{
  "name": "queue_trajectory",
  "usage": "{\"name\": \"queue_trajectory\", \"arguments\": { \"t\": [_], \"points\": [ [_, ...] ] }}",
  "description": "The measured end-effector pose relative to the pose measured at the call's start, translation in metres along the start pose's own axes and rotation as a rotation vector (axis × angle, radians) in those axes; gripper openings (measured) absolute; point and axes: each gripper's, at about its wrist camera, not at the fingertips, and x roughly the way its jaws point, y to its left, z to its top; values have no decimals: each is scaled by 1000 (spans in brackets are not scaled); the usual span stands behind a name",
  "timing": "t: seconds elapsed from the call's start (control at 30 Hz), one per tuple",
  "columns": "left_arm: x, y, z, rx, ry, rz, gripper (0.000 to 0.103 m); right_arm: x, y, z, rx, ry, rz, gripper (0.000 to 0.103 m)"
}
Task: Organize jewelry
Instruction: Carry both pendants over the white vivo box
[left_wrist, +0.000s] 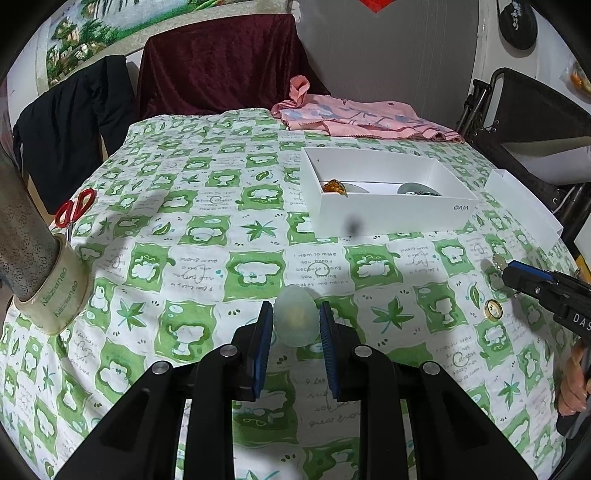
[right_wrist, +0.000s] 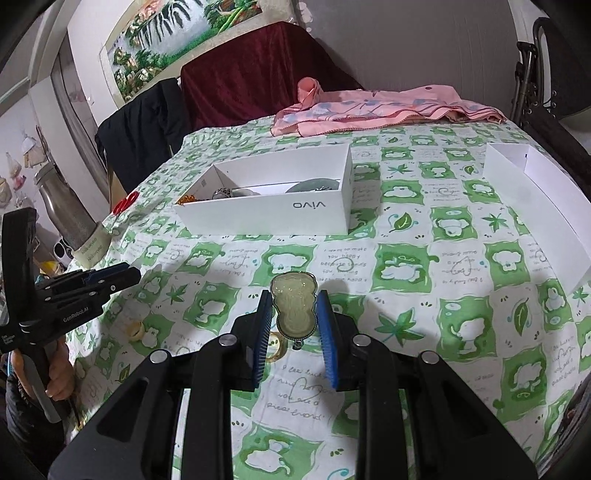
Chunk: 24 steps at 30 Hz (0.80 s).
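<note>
The left gripper (left_wrist: 296, 321) pinches a pale oval stone (left_wrist: 296, 319) and the right gripper (right_wrist: 294, 317) a yellowish pendant (right_wrist: 294, 310), both above the tablecloth (left_wrist: 221, 221), with one gold ring (left_wrist: 493, 309) lying there and two white boxes (right_wrist: 280, 214) beyond.

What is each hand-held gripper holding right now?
Left hand-held gripper: closed on a pale green oval stone.
Right hand-held gripper: closed on a yellowish metal-rimmed carved pendant.

On the table (left_wrist: 221, 236), the open box (left_wrist: 388, 218) sits far right of centre, its lid (left_wrist: 524, 206) further right, a folded cloth (left_wrist: 354, 116) behind, scissors (left_wrist: 74, 206) far left, near my tape roll (left_wrist: 55, 295).
</note>
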Motion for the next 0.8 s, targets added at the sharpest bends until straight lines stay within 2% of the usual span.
{"name": "queue_trajectory", "arguments": {
  "t": [0.23, 0.43, 0.8],
  "points": [
    [-2, 2, 8, -22, -5, -22, 26, -7, -6, 6, 34, -20, 18, 24],
    [-4, 1, 33, -39, -29, -33, 26, -14, -10, 19, 57, -45, 36, 24],
    [-5, -30, 94, 10, -95, -67, 26, -21, -9, 75, 52, -120, 43, 24]
  ]
}}
